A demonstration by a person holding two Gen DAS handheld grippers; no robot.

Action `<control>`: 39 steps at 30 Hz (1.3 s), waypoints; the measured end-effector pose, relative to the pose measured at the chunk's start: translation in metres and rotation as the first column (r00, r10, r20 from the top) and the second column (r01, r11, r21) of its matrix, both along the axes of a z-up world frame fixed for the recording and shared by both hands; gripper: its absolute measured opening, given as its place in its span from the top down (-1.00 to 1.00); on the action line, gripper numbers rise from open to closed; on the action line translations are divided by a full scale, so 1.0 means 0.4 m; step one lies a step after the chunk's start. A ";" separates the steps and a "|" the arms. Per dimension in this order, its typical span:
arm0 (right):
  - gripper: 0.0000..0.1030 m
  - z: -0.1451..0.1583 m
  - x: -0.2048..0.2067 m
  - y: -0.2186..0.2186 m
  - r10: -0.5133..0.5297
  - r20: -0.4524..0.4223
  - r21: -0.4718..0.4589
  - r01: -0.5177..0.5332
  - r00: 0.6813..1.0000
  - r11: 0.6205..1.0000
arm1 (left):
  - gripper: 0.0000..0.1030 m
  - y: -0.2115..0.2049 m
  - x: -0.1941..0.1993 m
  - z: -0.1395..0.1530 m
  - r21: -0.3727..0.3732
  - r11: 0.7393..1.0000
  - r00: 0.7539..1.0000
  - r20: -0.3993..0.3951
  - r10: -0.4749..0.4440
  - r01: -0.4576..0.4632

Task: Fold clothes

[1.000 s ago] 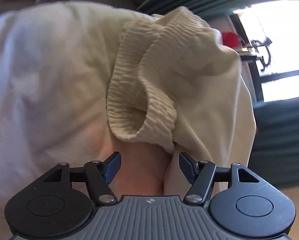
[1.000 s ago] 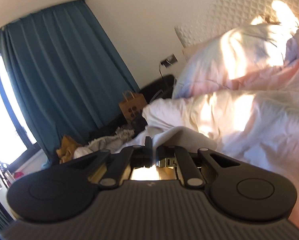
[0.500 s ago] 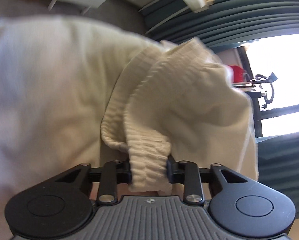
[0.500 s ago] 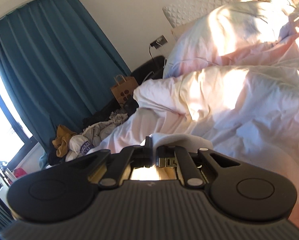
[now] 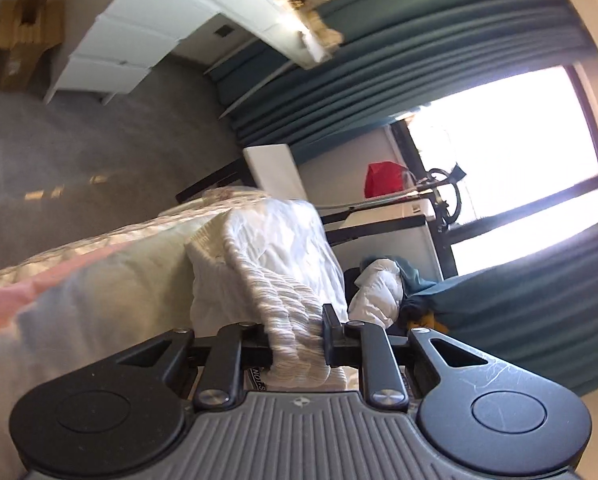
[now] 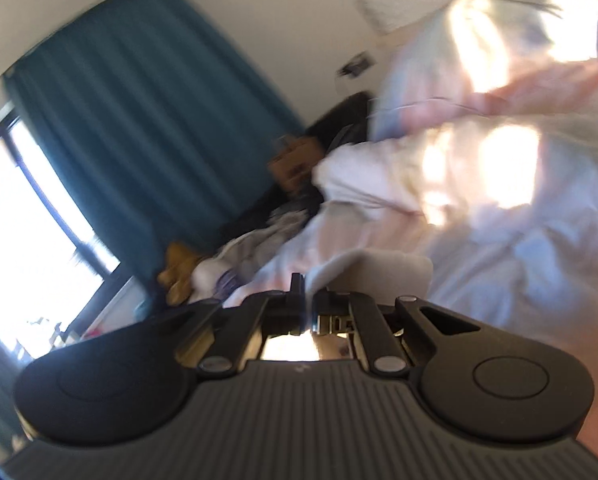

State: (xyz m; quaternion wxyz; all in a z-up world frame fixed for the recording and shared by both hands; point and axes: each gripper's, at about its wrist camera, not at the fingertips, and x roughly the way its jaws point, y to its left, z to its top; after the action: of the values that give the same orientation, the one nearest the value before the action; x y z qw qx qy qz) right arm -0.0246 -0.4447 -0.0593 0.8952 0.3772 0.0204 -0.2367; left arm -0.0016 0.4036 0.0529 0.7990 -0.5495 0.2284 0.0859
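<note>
A cream garment (image 5: 275, 248) with a ribbed elastic band runs from the bed's edge toward me in the left wrist view. My left gripper (image 5: 297, 332) is shut on that ribbed band (image 5: 295, 320), which bunches between the fingers. In the blurred right wrist view, my right gripper (image 6: 309, 300) is shut, with a fold of pale cloth (image 6: 371, 268) rising from between its fingertips. Whether that fold belongs to the same garment cannot be told.
The bed (image 5: 79, 280) with its pale cover lies to the left, with pillows and a duvet (image 6: 499, 160) on it. White drawers (image 5: 131, 40) stand on grey carpet. A heap of clothes (image 5: 379, 288) lies on the floor by the teal curtains (image 5: 519, 312) and the window.
My left gripper went from open to shut on the ribbed band, then drew it away so the room shows behind. My right gripper stayed shut while its view swung and blurred.
</note>
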 end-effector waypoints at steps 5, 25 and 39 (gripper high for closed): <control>0.88 0.055 -0.059 -0.077 0.037 -0.059 0.053 -0.033 0.998 0.998 | 0.58 0.123 -0.105 -0.066 -0.038 0.998 0.996 -0.073 -0.053 0.051; -0.32 -0.080 -0.107 -0.125 0.174 -0.597 0.069 -0.166 0.783 0.984 | -0.52 0.185 -0.183 -0.147 0.225 0.936 0.959 -0.138 -0.246 0.272; -0.58 -0.002 0.013 0.030 0.122 -0.639 -0.130 -0.263 0.759 0.956 | -0.36 0.292 0.427 -0.308 0.087 0.925 0.918 -0.188 -0.348 0.369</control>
State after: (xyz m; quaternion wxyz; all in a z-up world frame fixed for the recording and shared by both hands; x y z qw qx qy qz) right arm -0.0192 -0.4327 -0.0600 0.8920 0.1754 0.3293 -0.2552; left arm 0.1693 0.5206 -0.0704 0.8108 -0.4396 0.3865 -0.0022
